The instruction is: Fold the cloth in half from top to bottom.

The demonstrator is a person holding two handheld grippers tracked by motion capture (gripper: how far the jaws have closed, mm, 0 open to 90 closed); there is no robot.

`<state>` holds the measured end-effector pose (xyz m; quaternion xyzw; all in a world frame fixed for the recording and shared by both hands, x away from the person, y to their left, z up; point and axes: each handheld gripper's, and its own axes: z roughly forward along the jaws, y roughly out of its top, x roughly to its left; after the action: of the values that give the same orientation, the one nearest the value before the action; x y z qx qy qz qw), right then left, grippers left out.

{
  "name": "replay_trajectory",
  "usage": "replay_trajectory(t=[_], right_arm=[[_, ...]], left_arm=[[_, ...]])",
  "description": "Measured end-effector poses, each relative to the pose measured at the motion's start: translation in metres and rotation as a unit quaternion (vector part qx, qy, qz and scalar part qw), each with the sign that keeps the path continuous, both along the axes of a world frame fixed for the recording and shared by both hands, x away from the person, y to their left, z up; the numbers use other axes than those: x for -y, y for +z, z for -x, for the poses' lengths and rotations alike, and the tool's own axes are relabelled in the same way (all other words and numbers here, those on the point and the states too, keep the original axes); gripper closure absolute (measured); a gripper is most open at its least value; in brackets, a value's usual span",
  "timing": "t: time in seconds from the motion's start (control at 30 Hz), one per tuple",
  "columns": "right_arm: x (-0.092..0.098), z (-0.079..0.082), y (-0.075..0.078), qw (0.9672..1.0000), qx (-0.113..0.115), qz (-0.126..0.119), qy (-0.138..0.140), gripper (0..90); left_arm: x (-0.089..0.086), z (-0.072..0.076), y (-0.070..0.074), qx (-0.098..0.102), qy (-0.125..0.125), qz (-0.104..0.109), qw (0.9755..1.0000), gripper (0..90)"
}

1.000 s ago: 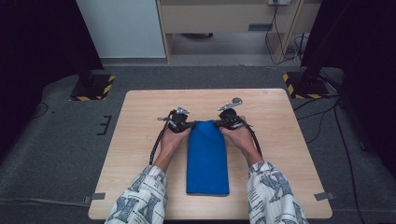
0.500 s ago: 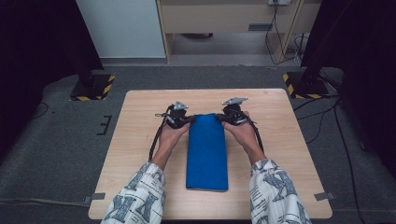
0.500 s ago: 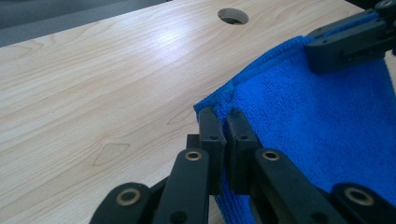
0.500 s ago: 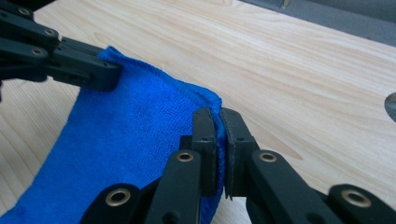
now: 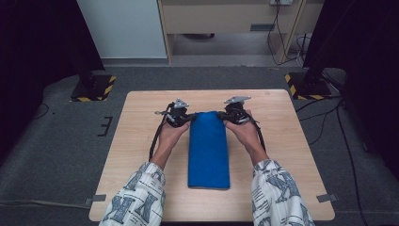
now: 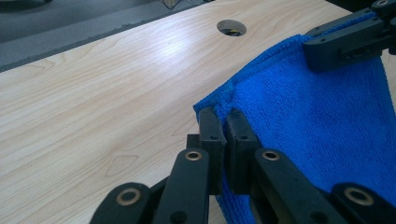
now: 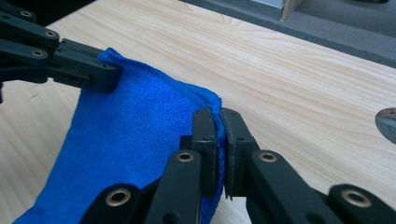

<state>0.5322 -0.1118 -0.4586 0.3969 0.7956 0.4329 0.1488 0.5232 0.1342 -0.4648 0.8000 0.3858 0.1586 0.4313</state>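
Left claw (image 5: 192,119) clamped tight, right claw (image 5: 221,116) clamped tight, tips facing inward, forearms reaching forward

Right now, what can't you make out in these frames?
- High view: the blue towel is folded, so its layer count and underside are hidden by its own top face.
- Left gripper view: the left tool covers the pinched corner.
- Right gripper view: the table hole is cut off by the edge.
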Motion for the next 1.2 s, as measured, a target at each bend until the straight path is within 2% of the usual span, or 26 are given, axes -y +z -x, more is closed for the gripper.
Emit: replay_trajectory(t=[0.13, 0.27, 0.4, 0.57, 0.7, 0.87, 0.97, 1.2], right_arm=[[0.003, 0.006, -0.001, 1.0000, 0.004, 0.002, 0.007, 85.7], [0.006, 0.013, -0.004, 0.9999, 0.005, 0.000, 0.012, 85.7], [0.007, 0.019, -0.008, 0.9999, 0.002, 0.001, 0.016, 85.8], [0.008, 0.023, -0.010, 0.9998, 0.002, -0.002, 0.020, 85.7], [0.010, 0.029, -0.009, 0.9997, 0.005, -0.002, 0.023, 85.7], [0.010, 0.041, -0.015, 0.9995, 0.001, 0.003, 0.030, 85.7], [0.009, 0.046, -0.016, 0.9995, 0.000, -0.002, 0.030, 85.7], [0.007, 0.059, -0.013, 0.9988, 0.010, -0.001, 0.048, 85.7]], left_arm=[[0.002, 0.005, 0.002, 0.008, -0.006, -0.006, 0.9999, 87.2], [0.003, 0.009, 0.000, 0.007, -0.011, -0.005, 0.9999, 87.2], [0.004, 0.012, -0.002, 0.006, -0.016, -0.013, 0.9998, 87.2], [0.005, 0.015, 0.001, 0.010, -0.021, -0.015, 0.9996, 87.2], [0.005, 0.023, 0.002, 0.012, -0.027, -0.014, 0.9995, 87.2], [0.004, 0.034, -0.004, 0.010, -0.034, -0.019, 0.9992, 87.2], [0.002, 0.041, -0.005, 0.009, -0.036, -0.021, 0.9991, 87.2], [-0.003, 0.054, -0.004, 0.011, -0.043, -0.018, 0.9988, 87.2]])
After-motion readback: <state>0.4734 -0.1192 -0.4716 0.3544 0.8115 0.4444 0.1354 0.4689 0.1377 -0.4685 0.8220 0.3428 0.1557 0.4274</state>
